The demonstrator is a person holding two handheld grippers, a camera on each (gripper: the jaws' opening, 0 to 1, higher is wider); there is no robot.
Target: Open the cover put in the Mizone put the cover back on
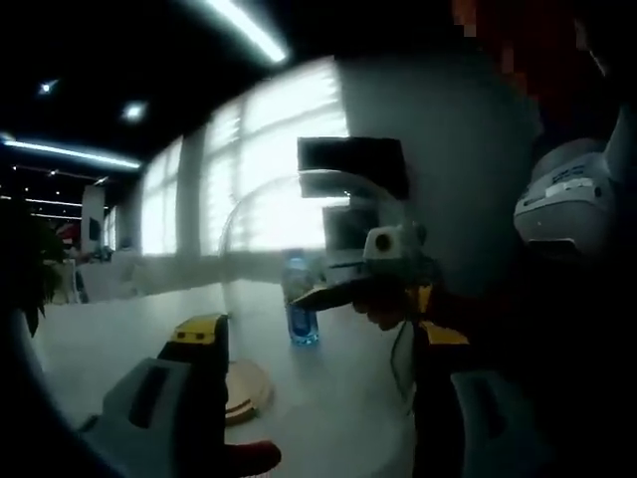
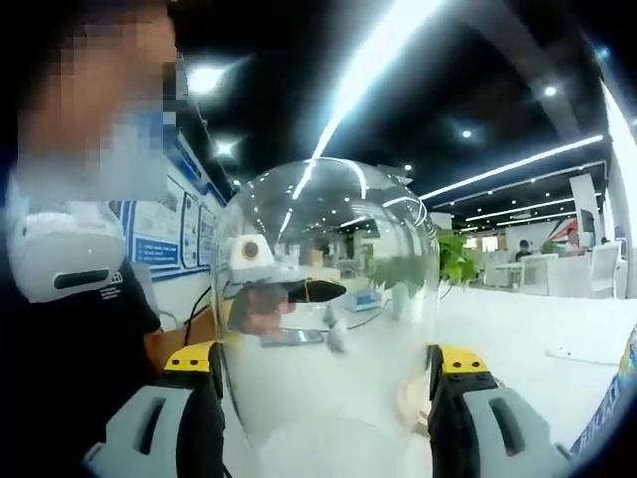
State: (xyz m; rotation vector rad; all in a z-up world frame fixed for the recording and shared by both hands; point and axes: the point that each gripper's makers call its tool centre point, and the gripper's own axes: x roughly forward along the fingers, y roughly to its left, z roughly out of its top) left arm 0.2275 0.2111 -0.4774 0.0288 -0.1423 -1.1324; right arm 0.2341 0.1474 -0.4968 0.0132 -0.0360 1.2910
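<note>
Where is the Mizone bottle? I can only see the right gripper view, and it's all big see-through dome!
Observer: In the left gripper view, the Mizone bottle stands upright on the white table.
Child: Where does it have to go?
Observer: A round wooden base lies on the table, nearer the camera than the bottle. Nothing is on it, because the clear dome cover you see is lifted off.
Child: Is the other gripper holding something?
Observer: No. The left gripper has its jaws apart with nothing between them.
</note>
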